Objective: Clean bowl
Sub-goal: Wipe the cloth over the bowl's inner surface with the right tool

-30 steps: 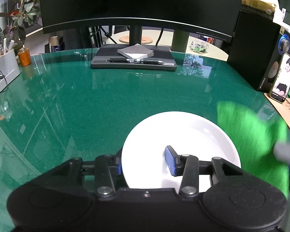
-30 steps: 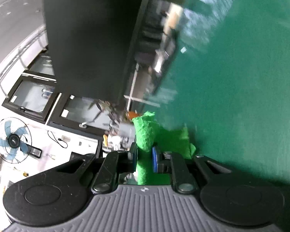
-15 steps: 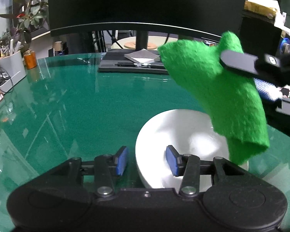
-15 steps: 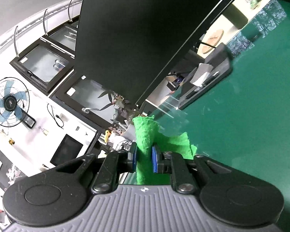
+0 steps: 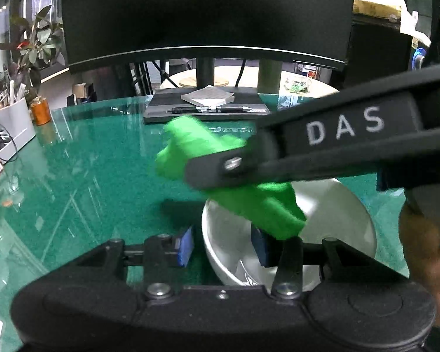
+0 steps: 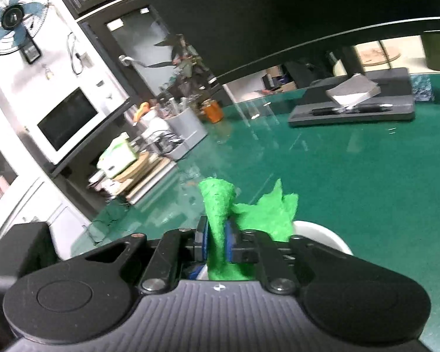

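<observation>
Two hand-held grippers: left (image 5: 223,248) pinches bowl (image 5: 337,214) rim, right (image 6: 215,239) clamps green cloth (image 6: 220,205). Hard wiping could tip the bowl loose.

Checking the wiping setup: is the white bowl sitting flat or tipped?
Tipped. The bowl leans on its side, its opening facing the camera, rim between the left tongs' pads; green cloth hangs over it.

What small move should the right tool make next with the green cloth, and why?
Probably lower the cloth into the bowl. The right tool grips it above the bowl, and the left tool straddles the rim, so wiping seems not yet begun.
</observation>
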Demonstrator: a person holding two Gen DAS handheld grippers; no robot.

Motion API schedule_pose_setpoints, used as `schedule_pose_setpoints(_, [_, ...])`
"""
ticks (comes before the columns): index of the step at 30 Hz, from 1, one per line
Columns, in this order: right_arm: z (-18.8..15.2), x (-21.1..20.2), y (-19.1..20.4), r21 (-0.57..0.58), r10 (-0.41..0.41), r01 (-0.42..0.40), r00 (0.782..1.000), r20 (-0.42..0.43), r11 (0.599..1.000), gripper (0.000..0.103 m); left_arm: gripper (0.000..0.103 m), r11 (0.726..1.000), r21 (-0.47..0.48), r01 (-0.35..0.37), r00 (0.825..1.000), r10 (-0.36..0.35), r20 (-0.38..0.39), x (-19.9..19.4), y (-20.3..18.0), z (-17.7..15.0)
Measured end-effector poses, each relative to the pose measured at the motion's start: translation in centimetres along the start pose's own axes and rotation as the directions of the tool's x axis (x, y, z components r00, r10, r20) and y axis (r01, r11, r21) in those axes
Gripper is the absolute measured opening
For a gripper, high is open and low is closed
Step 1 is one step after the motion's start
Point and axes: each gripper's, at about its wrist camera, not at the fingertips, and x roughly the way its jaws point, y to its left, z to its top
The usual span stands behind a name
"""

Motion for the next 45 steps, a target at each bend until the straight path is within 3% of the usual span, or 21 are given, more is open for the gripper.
schedule_pose_setpoints(1, [0.1,-0.3,-0.5,0.015,-0.016,0.016,1.000,0.018,1.000,0.002,0.042,1.000,-0.007,0.003,1.000,-0.003,0.000,0.0,0.2,0.0])
schedule_pose_setpoints(3, [0.5,-1.6,-1.7,0.043,-0.126,0.123,0.990,0.060,0.991,0.006,0.042,1.000,-0.012,0.010,1.000,-0.010,0.002,-0.1,0.3,-0.1])
schedule_pose_setpoints(4, [0.4,-1.5,-2.2,0.059,-0.130,0.127,0.990,0.061,0.990,0.006,0.042,1.000,-0.012,0.011,1.000,-0.011,0.004,-0.1,0.3,-0.1])
schedule_pose_setpoints(7, [-0.1,-1.2,-2.4,0.081,-0.129,0.123,0.989,0.069,0.989,0.007,0.042,1.000,-0.012,0.013,1.000,-0.013,0.012,-0.2,0.3,-0.3])
schedule_pose_setpoints(10, [-0.5,0.3,-0.2,0.054,-0.029,0.028,0.999,0.020,0.998,0.007,0.042,1.000,-0.012,0.014,1.000,-0.014,0.015,-0.1,0.5,-0.4])
schedule_pose_setpoints(14, [-0.9,1.6,1.2,-0.004,-0.028,0.028,1.000,0.003,1.000,0.004,0.043,1.000,-0.016,0.014,1.000,-0.013,0.014,-0.2,0.5,-0.4])
schedule_pose_setpoints(16, [-0.9,0.9,0.5,0.027,-0.027,0.026,0.999,0.018,0.999,0.001,0.043,1.000,-0.018,0.017,1.000,-0.017,0.014,-0.3,0.5,-0.5])
schedule_pose_setpoints(20, [-0.9,-2.3,-1.9,0.127,-0.108,0.096,0.990,0.093,0.987,0.001,0.042,1.000,-0.021,0.020,1.000,-0.020,0.016,-0.4,0.6,-0.5])
schedule_pose_setpoints(29, [-0.5,1.3,-0.9,0.154,-0.093,0.080,0.993,0.073,0.985,0.003,0.043,1.000,-0.024,0.012,1.000,-0.011,0.024,-0.3,0.6,-0.5])
schedule_pose_setpoints(37, [-1.6,-3.1,-3.4,0.260,-0.153,0.111,0.977,0.150,0.959,0.002,0.043,1.000,-0.016,0.008,1.000,-0.008,0.030,-0.4,0.4,-0.6])
schedule_pose_setpoints(45, [-1.7,-1.6,-4.4,0.299,-0.166,0.109,0.971,0.171,0.948,0.003,0.043,1.000,-0.027,0.005,1.000,-0.004,0.028,-0.5,0.4,-0.7])
